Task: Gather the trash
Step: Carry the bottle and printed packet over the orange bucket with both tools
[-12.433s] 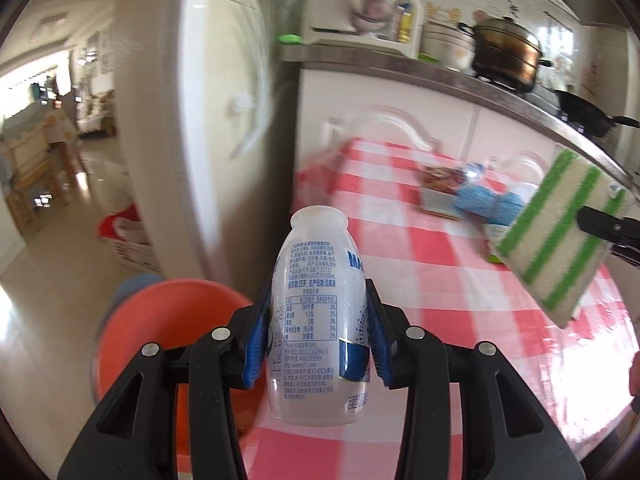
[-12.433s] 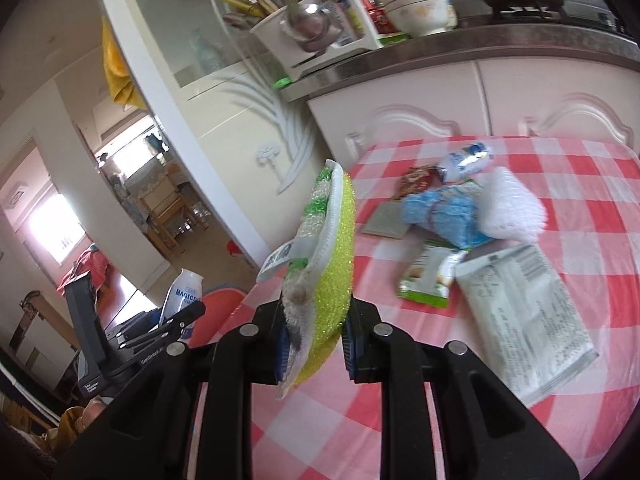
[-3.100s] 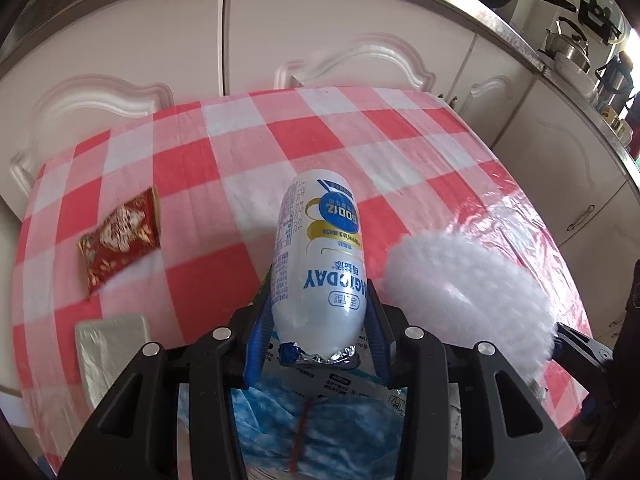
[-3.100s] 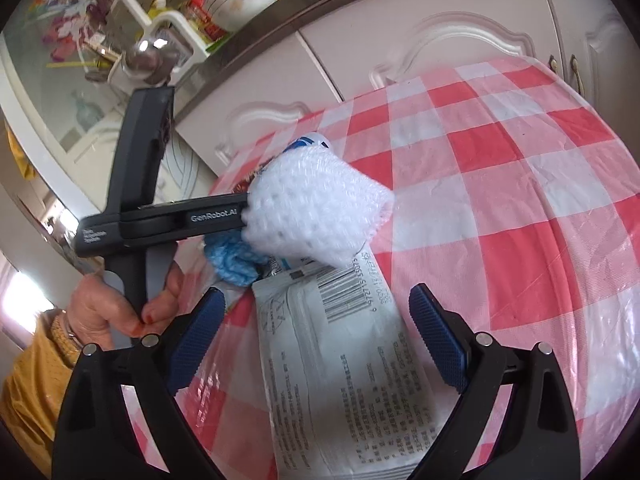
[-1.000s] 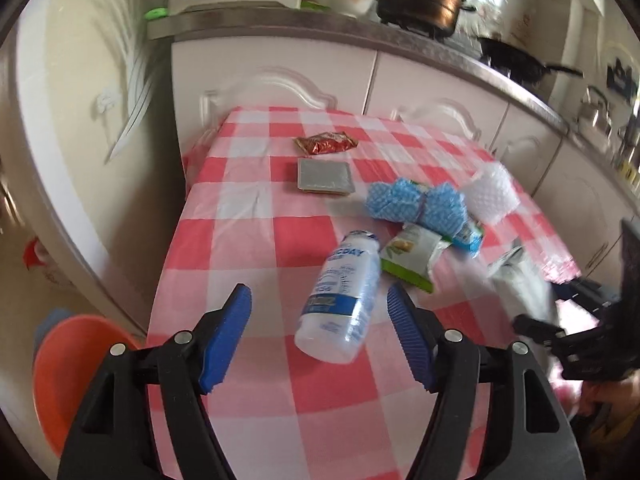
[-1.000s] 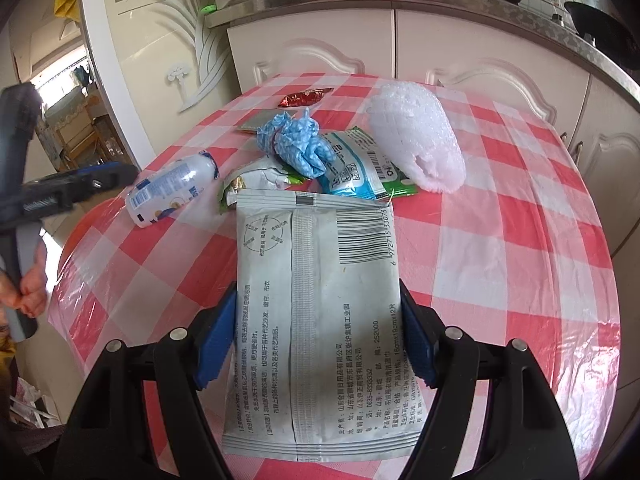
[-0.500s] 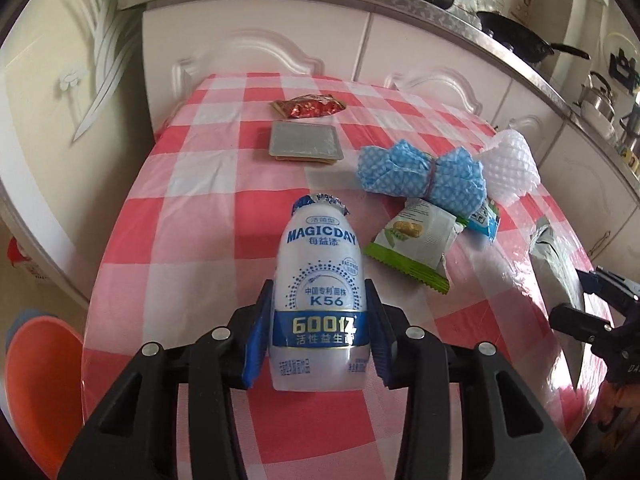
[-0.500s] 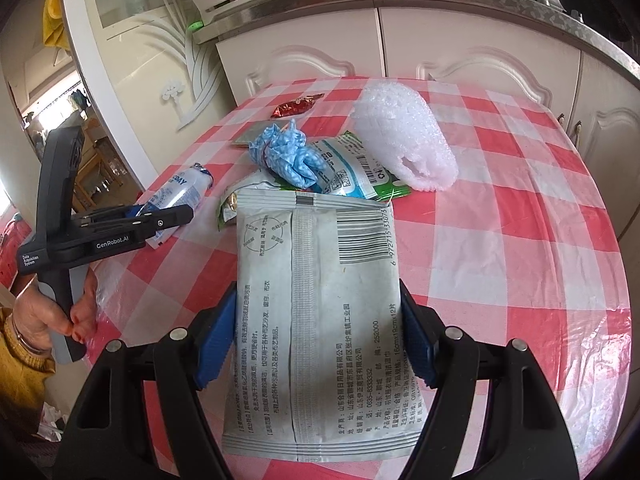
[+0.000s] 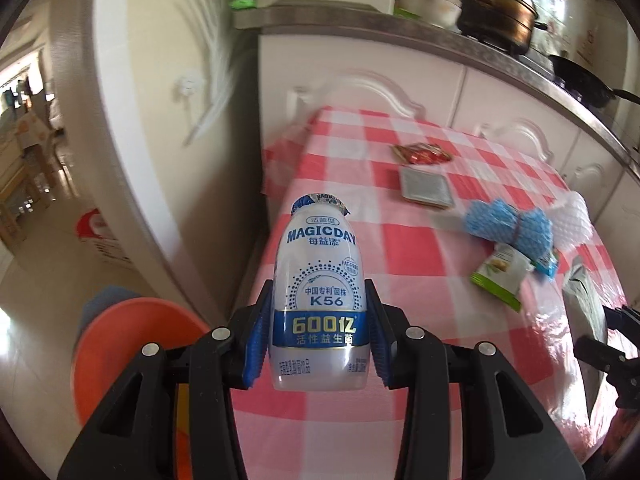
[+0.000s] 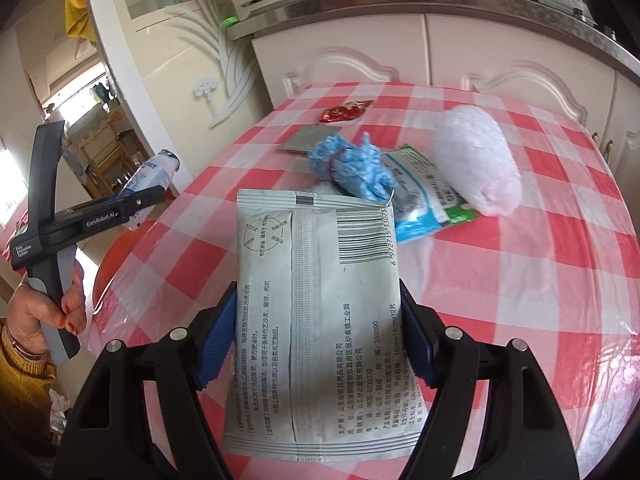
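My left gripper [image 9: 318,340] is shut on a white MAGICDAY drink bottle [image 9: 320,300] and holds it upright past the table's left edge, beside an orange bin [image 9: 132,348] on the floor. The same bottle [image 10: 148,180] shows in the right wrist view. My right gripper [image 10: 316,344] is shut on a flat grey packet [image 10: 316,312] above the red checked table [image 10: 520,280]. On the table lie a blue crumpled wad [image 10: 352,166], a white foam net [image 10: 476,164], a blue-white wrapper [image 10: 424,200], a red sachet [image 10: 346,111] and a grey square packet [image 10: 310,140].
A green snack packet [image 9: 502,276] lies near the table's right side. White cabinets [image 10: 400,52] and a counter with pots [image 9: 496,20] stand behind the table. A white door frame [image 9: 132,120] stands left of the table, with a red-and-white bag [image 9: 100,240] on the floor.
My left gripper has swung left with the bottle, from over the table to its left edge near the orange bin. My right gripper still holds the grey packet, almost unmoved.
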The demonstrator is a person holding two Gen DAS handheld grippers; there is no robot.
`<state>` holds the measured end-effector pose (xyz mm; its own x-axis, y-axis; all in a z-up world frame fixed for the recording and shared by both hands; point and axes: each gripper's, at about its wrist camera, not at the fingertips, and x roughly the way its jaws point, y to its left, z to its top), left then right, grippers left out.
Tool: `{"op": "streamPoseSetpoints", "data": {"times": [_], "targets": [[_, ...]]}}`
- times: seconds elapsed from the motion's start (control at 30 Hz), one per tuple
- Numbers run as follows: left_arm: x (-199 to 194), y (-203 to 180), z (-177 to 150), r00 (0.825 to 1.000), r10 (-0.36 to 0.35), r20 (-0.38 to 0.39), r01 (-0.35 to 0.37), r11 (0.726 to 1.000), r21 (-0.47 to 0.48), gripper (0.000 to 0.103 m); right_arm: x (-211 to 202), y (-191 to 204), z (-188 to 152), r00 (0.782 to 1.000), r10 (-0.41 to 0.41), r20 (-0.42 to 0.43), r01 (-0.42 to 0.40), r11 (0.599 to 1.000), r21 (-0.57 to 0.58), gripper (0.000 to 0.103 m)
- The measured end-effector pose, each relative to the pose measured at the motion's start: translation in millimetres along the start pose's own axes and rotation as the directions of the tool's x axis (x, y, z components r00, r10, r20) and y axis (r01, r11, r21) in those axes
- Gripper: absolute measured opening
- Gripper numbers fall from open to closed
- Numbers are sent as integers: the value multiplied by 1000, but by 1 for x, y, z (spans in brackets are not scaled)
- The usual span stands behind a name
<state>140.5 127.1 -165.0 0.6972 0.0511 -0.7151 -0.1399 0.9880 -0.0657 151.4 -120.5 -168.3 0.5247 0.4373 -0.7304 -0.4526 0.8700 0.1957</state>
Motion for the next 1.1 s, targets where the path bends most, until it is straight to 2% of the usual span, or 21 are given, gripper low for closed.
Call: {"op": "streamPoseSetpoints", "data": {"times": [0.13,0.4,0.77,1.1], "targets": [[-14,23,1,997,72,25,-71,997,-31,44,3,16,8,1000,28,-1,-28,999,-26,73],[-32,57,-3,984,174,48,-170,982,-78,44,13,50,31,996,94,-6,-94,993,-75,73],[-42,99,-16,965,261,35,-255,958,-131,44,36,109,59,982,183,-37,-187,967,-171,73],[-39,133,-35,950,313,-11,-310,935,-174,44,65,174,75,965,247,-92,-263,923,-281,73]]}}
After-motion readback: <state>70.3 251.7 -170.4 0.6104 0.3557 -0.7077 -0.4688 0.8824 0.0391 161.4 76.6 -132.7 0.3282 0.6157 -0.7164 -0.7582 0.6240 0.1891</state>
